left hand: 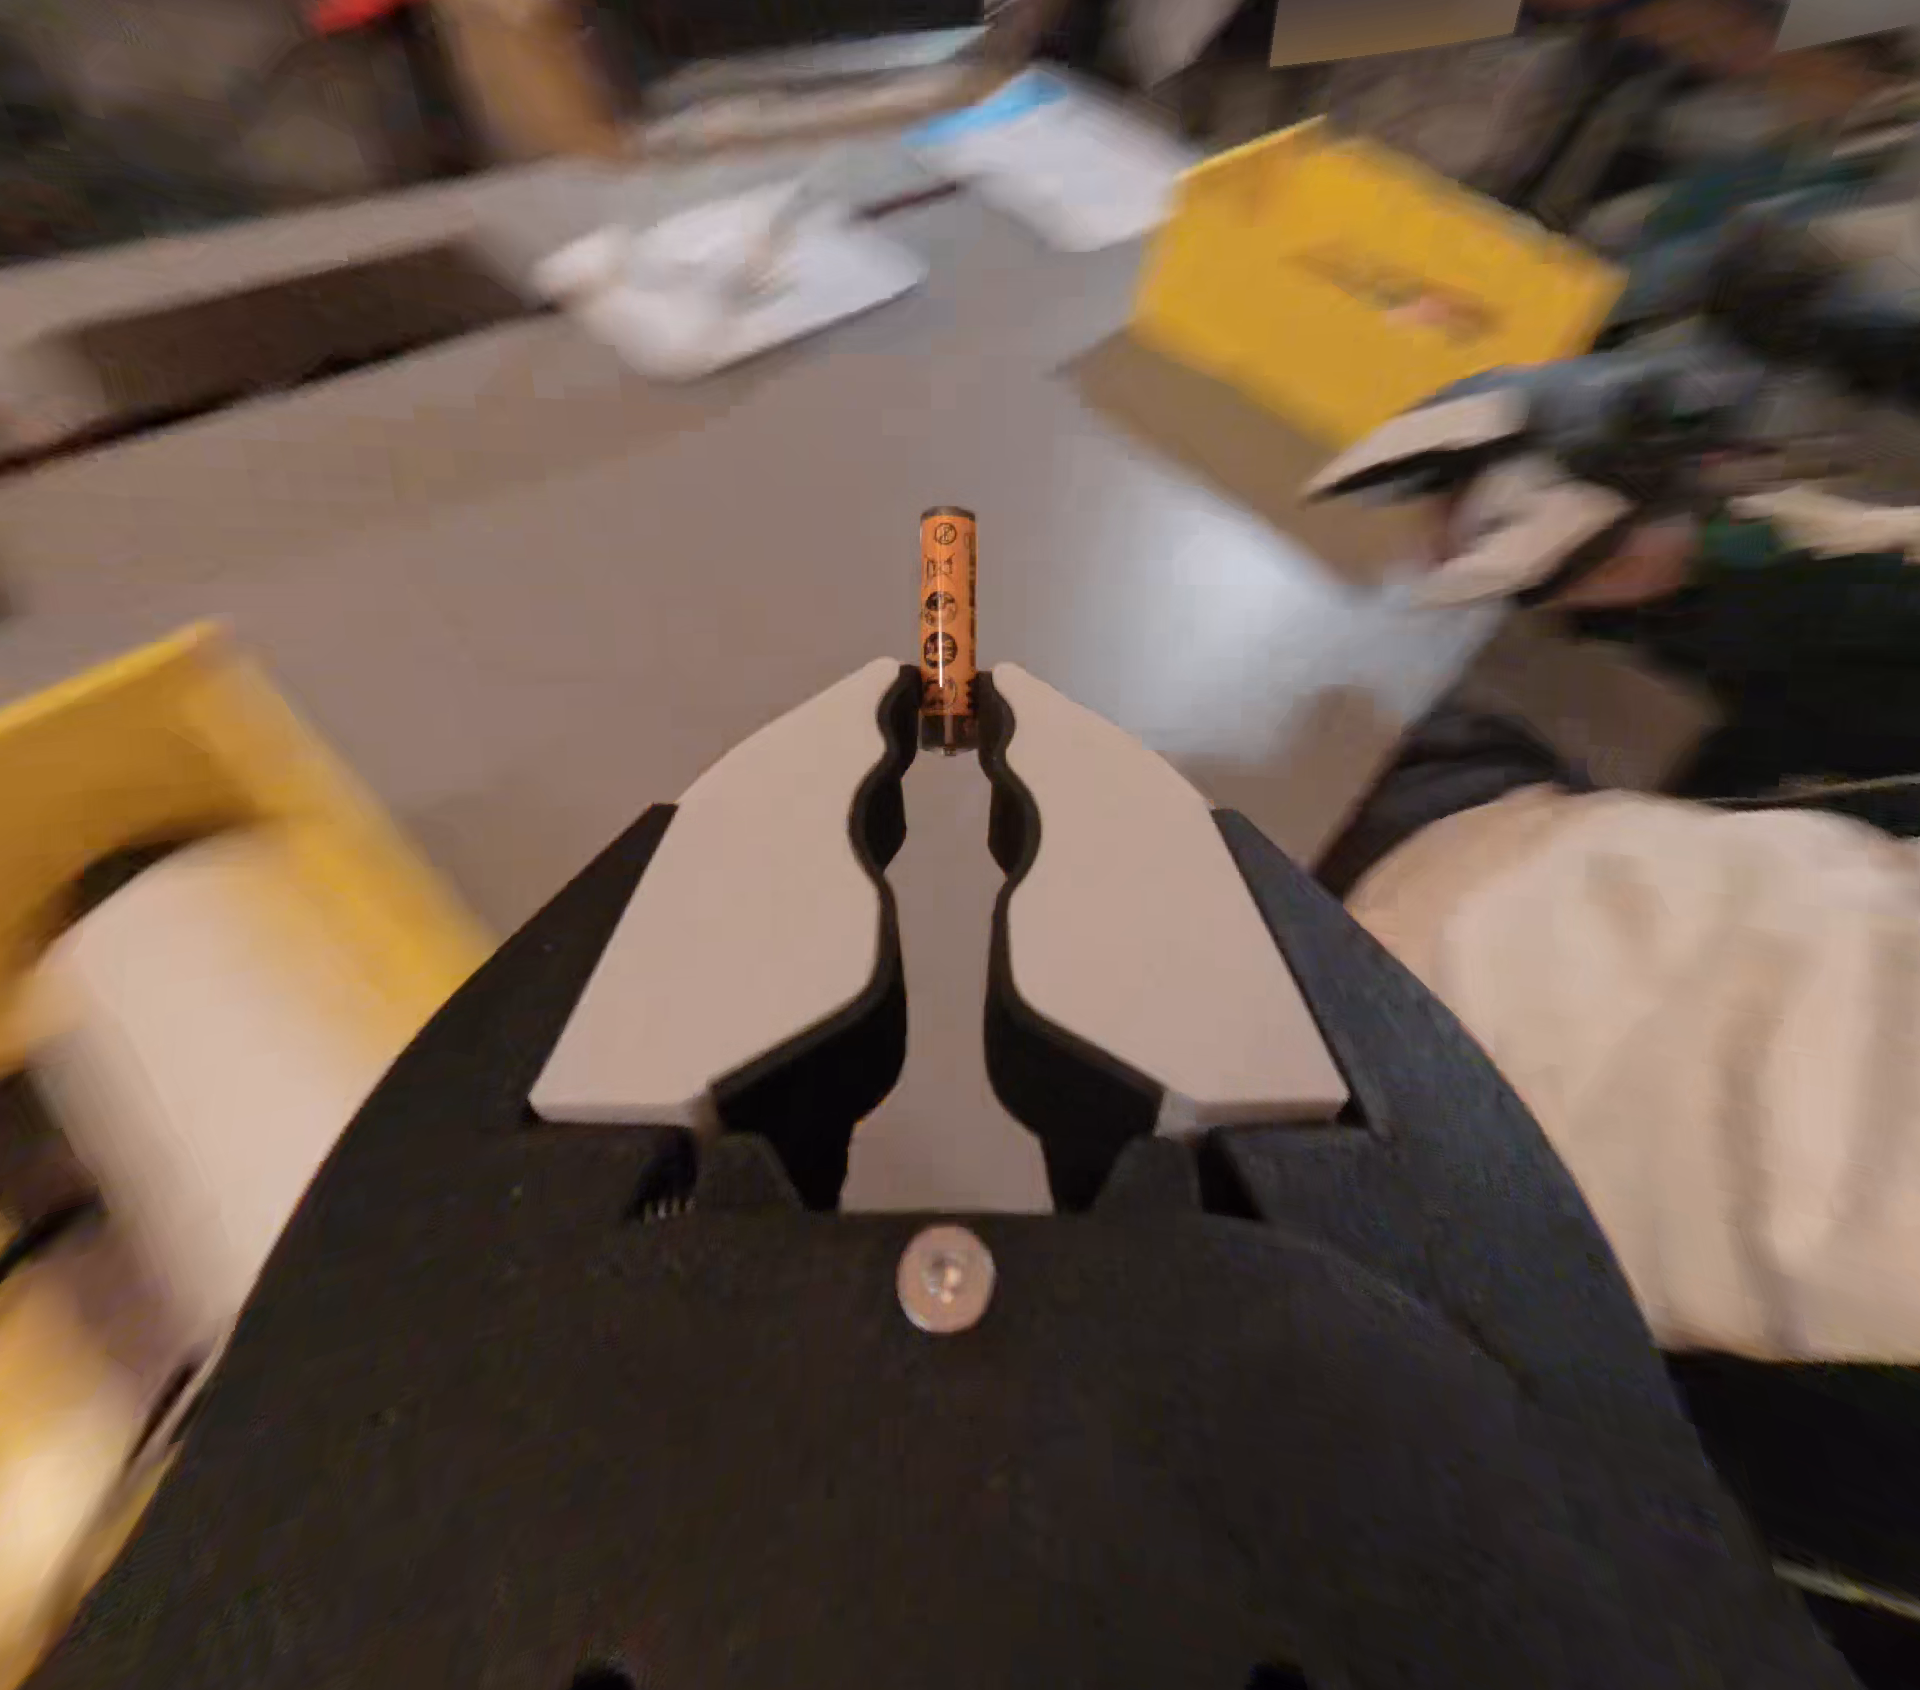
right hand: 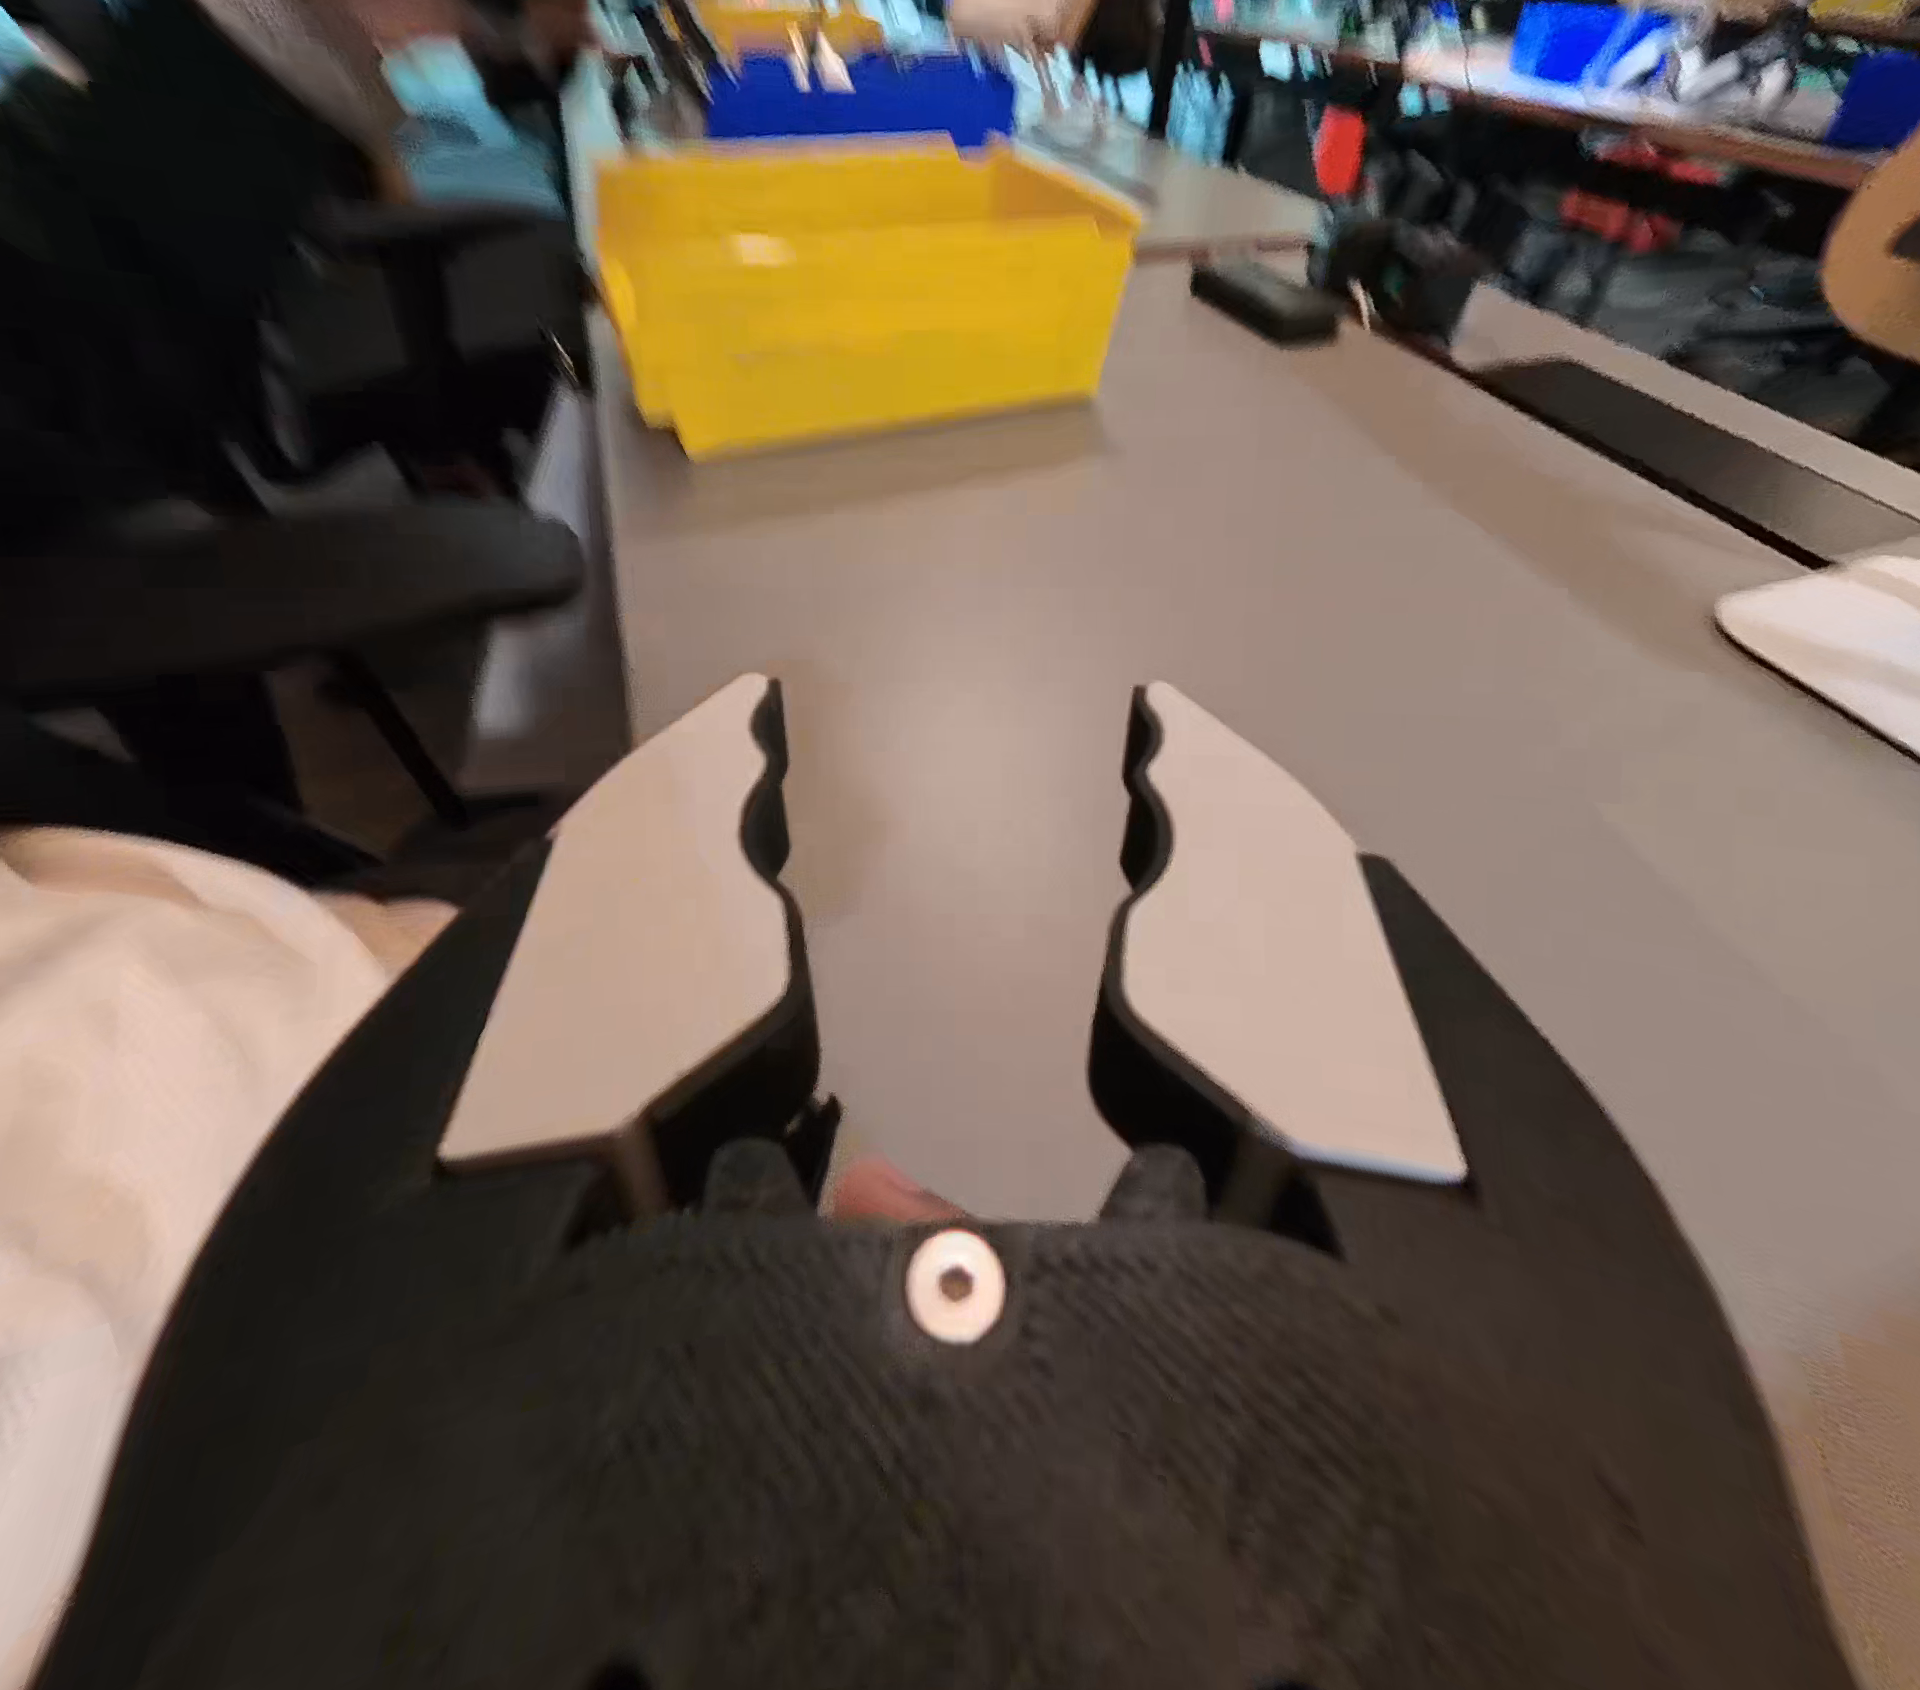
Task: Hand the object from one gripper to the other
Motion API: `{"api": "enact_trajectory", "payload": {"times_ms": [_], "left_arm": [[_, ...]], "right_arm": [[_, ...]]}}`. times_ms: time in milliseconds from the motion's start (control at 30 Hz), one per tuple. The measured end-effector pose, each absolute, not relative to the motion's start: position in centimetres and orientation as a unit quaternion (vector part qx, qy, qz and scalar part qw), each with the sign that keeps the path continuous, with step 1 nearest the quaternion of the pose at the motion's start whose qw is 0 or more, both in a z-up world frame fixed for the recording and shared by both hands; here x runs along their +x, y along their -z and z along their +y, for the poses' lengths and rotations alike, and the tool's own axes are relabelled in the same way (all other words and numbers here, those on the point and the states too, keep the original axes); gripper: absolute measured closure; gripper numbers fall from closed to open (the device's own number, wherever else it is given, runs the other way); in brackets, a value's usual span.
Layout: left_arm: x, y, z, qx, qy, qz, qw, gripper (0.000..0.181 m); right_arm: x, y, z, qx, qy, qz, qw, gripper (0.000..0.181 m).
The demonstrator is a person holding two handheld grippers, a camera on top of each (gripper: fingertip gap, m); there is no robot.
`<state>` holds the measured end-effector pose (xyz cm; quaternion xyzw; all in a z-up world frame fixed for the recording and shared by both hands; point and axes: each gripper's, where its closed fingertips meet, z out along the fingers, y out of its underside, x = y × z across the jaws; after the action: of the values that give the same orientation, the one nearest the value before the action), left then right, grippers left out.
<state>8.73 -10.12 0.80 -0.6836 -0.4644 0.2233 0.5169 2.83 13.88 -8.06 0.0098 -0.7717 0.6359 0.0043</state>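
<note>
While blurred all around, shows sharply in the left wrist view the left gripper (left hand: 948, 684), clamped by its tips on the lower end of an orange battery (left hand: 948, 622), upright above the grey table (left hand: 582, 560). Shows there too the right gripper (left hand: 1423, 518), smeared at the right edge, well apart from the battery. Shows in the right wrist view no battery: only that gripper's fingers (right hand: 665, 902) spread wide and empty over the table, with a yellow bin (right hand: 862, 300) beyond.
</note>
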Motion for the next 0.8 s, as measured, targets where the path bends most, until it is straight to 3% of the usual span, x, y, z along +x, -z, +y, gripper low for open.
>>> {"api": "enact_trajectory", "payload": {"times_ms": [67, 167, 300, 600, 733, 800], "left_arm": [[7.5, -3.1, -2.2, -0.681, -0.18, -0.361, 0.611, 0.172], [5.8, -2.7, 7.7, -0.669, -0.117, -0.274, 0.681, 0.172], [5.2, 0.6, 16.8, -0.63, -0.004, -0.222, 0.744, 0.172], [4.6, 6.0, 17.7, -0.593, 0.015, -0.259, 0.762, 0.172], [5.1, 6.5, 18.4, -0.61, 0.017, -0.244, 0.754, 0.172], [5.4, 6.9, 18.7, -0.625, 0.007, -0.232, 0.746, 0.172]], "right_arm": [[3.4, 5.8, 14.2, -0.001, -0.69, -0.723, -0.043, 0.123], [2.3, 2.9, 16.8, -0.031, -0.76, -0.646, -0.061, 0.144], [1.4, 1.1, 20.4, -0.064, -0.819, -0.562, -0.094, 0.143], [3.5, 3.6, 18.0, -0.042, -0.782, -0.6, -0.161, 0.148], [4.5, 4.6, 17.0, -0.026, -0.765, -0.625, -0.154, 0.17], [4.7, 4.7, 17.0, -0.013, -0.761, -0.634, -0.142, 0.171]]}}
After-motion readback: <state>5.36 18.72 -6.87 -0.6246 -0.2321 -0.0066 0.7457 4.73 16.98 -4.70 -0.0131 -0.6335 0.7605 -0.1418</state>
